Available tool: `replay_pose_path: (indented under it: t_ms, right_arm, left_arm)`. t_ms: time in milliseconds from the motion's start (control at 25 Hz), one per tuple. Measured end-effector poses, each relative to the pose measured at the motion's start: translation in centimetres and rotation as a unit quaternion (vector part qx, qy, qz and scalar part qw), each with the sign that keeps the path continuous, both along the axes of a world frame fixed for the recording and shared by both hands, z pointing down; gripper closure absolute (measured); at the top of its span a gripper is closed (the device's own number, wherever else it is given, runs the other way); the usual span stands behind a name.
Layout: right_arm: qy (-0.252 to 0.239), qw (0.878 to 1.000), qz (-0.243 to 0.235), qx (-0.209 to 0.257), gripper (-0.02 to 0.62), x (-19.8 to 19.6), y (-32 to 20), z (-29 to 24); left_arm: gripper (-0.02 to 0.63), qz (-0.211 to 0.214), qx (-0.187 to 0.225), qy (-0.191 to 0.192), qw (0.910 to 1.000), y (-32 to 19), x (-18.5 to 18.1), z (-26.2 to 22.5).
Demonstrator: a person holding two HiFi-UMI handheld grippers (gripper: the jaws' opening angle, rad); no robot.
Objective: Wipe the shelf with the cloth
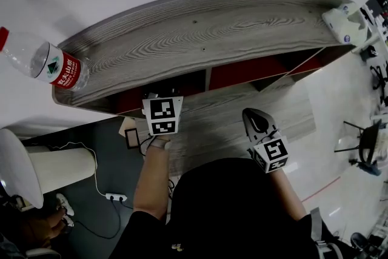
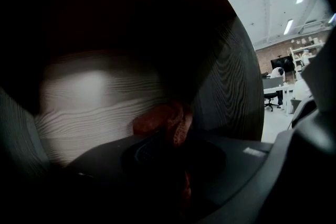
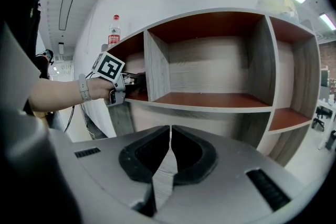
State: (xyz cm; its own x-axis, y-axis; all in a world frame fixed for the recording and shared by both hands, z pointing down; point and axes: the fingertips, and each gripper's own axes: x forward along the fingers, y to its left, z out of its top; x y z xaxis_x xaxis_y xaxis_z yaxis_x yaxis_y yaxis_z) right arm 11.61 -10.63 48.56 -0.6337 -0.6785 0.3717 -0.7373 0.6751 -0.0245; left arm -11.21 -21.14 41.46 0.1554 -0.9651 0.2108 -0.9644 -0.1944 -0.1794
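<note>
Left gripper [image 3: 126,81], clamped on the red cloth [image 2: 160,120], reaches inside the shelf's [image 3: 210,106] leftmost compartment. Right gripper [image 3: 169,136] waits outside, jaws together, empty. Best to press the cloth flat and sweep into the corners.

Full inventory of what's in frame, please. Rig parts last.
shelf: one, grey wood grain with red-brown insides, against the white wall
water bottle: one, clear with red cap and label, upright on the shelf top, left end
white object: one, on the shelf top, right end; cannot tell what it is
cloth: one, red-brown, inside the leftmost compartment
power strip: one, white, on the floor at lower left
left gripper: one, dark, jaws shut on the cloth
right gripper: one, grey, jaws together, empty, in front of the shelf
</note>
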Motion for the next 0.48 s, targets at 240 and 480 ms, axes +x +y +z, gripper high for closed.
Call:
replay_pose_path:
  t_ms: [240, 480]
  right_arm:
    - [-0.005, 0.999, -0.032, -0.003, 0.59, -3.0, 0.1, 0.2]
    - [-0.009, 0.998, -0.059, -0.003, 0.59, -5.7, 0.3, 0.3]
  left_arm:
    - [0.554, -0.057, -0.01, 0.0, 0.9983, 1.8, -5.8, 0.5]
    - [0.554, -0.139, -0.015, -0.009, 0.9902, 3.9, -12.0, 0.7]
